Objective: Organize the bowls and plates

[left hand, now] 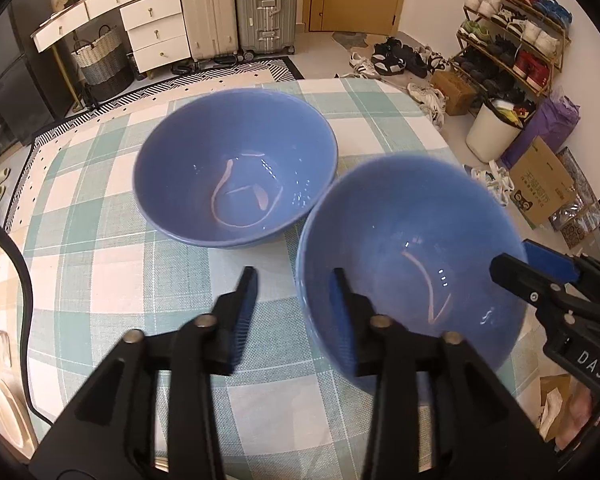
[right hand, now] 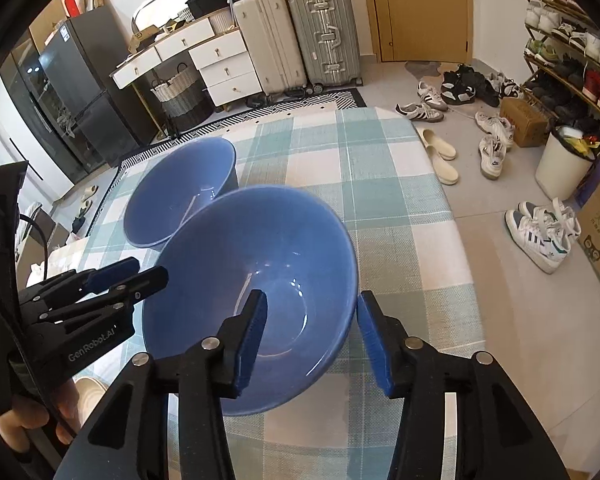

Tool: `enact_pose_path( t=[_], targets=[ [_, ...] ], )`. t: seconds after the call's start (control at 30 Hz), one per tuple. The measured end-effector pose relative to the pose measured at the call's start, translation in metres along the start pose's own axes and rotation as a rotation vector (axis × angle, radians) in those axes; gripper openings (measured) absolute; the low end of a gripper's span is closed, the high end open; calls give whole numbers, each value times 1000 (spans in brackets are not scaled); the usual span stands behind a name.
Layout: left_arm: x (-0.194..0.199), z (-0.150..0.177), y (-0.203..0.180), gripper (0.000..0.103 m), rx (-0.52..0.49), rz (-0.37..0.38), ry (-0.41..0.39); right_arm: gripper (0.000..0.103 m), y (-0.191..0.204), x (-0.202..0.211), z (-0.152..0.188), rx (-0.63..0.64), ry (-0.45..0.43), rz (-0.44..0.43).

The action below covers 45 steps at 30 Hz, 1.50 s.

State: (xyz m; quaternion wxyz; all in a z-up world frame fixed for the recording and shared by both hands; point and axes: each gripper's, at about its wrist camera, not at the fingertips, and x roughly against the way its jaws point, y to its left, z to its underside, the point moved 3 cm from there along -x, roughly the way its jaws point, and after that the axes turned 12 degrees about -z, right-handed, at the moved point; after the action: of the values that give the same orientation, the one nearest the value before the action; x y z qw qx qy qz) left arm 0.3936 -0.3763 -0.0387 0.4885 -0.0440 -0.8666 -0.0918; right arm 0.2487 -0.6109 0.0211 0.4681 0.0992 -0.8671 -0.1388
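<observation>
— Where are the bowls?

— Two blue bowls sit upright on the checked bench (left hand: 100,280). In the left wrist view the far bowl (left hand: 236,168) fills the upper middle of the frame, and the near bowl (left hand: 412,264) lies at the lower right, their rims close together or just touching; I cannot tell which. In the right wrist view the near one (right hand: 256,296) is at centre and the far one (right hand: 180,192) sits behind it, up and to the left.

— And your left tongs?

— My left tongs (left hand: 296,280) are partly open at the bottom of the frame. The near bowl's left rim stands between the fingers, one finger (left hand: 342,300) inside the bowl and the other outside, over the cloth. Neither pad presses the wall.

— The right tongs?

— My right tongs (right hand: 312,304) straddle the same bowl's right rim, low in their own frame: one finger (right hand: 256,320) inside, one outside. There is a visible gap on both sides, so they grip nothing. From the left view they (left hand: 516,264) reach in from the right edge.
</observation>
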Motion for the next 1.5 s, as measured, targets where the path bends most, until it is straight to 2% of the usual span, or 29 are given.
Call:
enact_pose_path(
  t=[0.03,0.13,0.2,0.3,0.4,0.83,0.87,0.93,1.5],
  targets=[
    [3,0,1,42,4,0,-4,50,0,3,0,0,-4,3],
    [8,-2,5,56,10,3,-13,58,-1,10,-1,7,-17,20],
    [14,-2,7,65,13,11,-22,75,0,16,-1,16,-29,18],
    [22,-1,10,74,9,16,-40,86,6,25,0,43,-32,-19],
    [29,-1,10,76,5,20,-52,91,13,34,0,69,-49,-14],
    [47,4,16,85,28,68,-67,97,27,55,4,96,-76,-57],
    [47,5,16,87,26,63,-70,97,27,55,5,96,-77,-57],
    [49,6,16,102,26,63,-75,97,26,54,5,96,-76,-59],
    [62,16,13,101,25,63,-115,97,12,59,19,72,-84,-62]
  ],
)
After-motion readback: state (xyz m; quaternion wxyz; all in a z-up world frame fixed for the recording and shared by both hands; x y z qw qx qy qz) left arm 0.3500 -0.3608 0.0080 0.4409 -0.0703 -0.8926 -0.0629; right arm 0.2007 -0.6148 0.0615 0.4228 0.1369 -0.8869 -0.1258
